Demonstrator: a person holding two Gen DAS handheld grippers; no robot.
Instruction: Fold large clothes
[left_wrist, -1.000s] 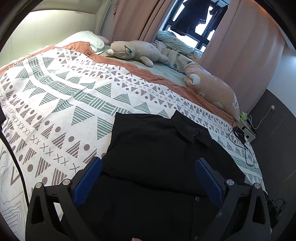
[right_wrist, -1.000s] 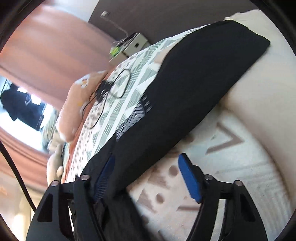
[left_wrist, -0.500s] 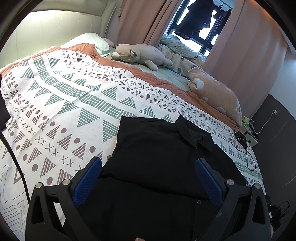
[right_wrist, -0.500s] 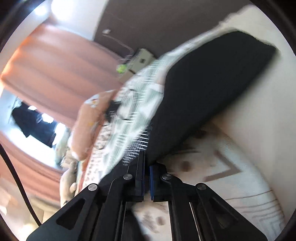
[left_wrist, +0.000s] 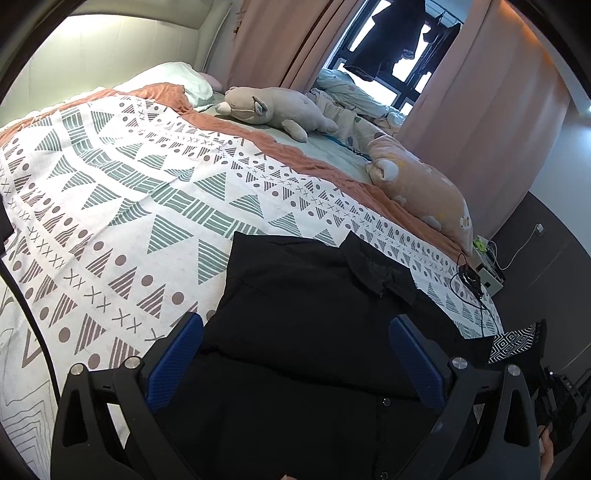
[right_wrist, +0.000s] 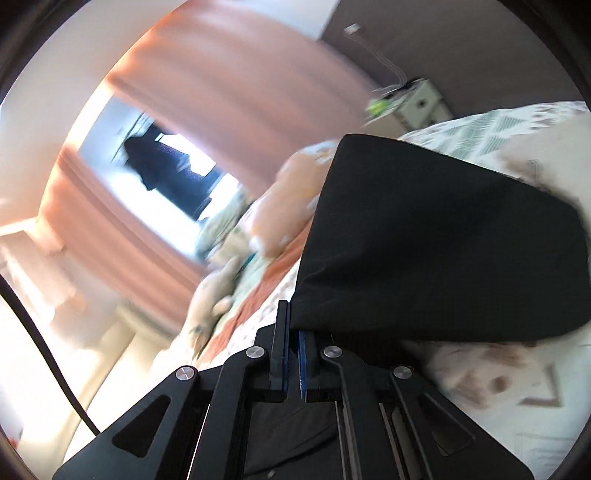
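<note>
Black collared shirt (left_wrist: 314, 332) spread flat on a bed, over a white bedspread (left_wrist: 129, 206) printed with green and brown triangles; collar toward the far right, button placket running toward the near edge. Left gripper (left_wrist: 295, 354) hovering just above the shirt's near part, blue pads wide apart, released, nothing between them. Right gripper (right_wrist: 292, 332) clenched, jaws pressed together on an edge of the same shirt (right_wrist: 443, 251), a broad flap of black cloth lifted clear of the bed and hanging from the pinch; view blurred by motion. Beyond the shirt: a grey plush animal (left_wrist: 273, 107) and an orange plush pillow (left_wrist: 417, 188) at the far side, pink curtains (left_wrist: 280, 40) by a window.

Step in hand, by judgement: carrying the pinched side across the body to make a lengthwise fold. To do it well: lift high enough that the flap clears the layer beneath; travel straight toward the opposite side, keeping the raised edge parallel to the placket; left gripper best lowered to pin the flat part against dragging; set the flap down smoothly before releasing, to avoid bunching.
</note>
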